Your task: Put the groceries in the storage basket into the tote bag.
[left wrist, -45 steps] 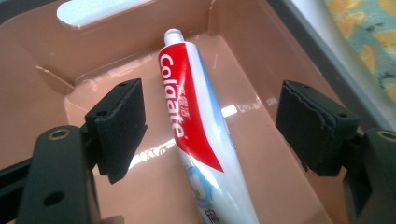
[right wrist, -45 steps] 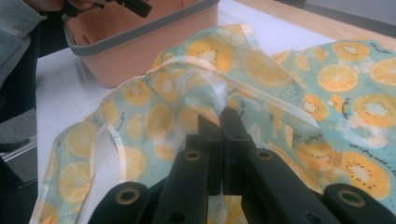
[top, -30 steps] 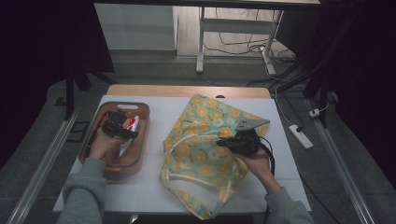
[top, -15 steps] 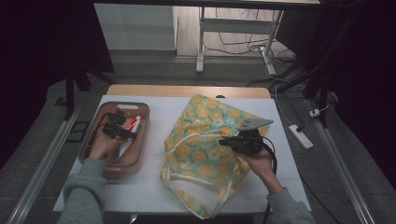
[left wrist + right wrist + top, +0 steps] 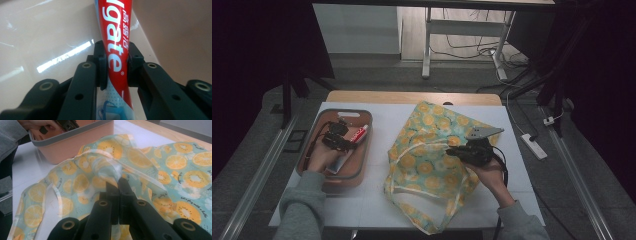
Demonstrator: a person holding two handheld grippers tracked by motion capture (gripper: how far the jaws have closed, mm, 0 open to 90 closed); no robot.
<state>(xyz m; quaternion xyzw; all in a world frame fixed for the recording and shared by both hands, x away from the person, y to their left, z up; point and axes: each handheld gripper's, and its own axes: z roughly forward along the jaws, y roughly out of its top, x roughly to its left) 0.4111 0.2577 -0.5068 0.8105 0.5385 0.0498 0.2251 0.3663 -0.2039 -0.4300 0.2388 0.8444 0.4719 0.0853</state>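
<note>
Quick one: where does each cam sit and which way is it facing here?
High view: above the person's side, facing forward and down on the table; both forearms, left gripper in the tray, right gripper on the bag.
Left gripper view: on the left gripper, looking along its jaws, clamped on the toothpaste.
Right gripper view: on the right gripper, facing the tray, jaws pinching bag fabric; the other hand shows.
Shared: high and right gripper views both show bag and tray.

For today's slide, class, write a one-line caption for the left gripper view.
The left gripper, jaws closed on a red toothpaste tube, above the glossy floor of a pink tray.
</note>
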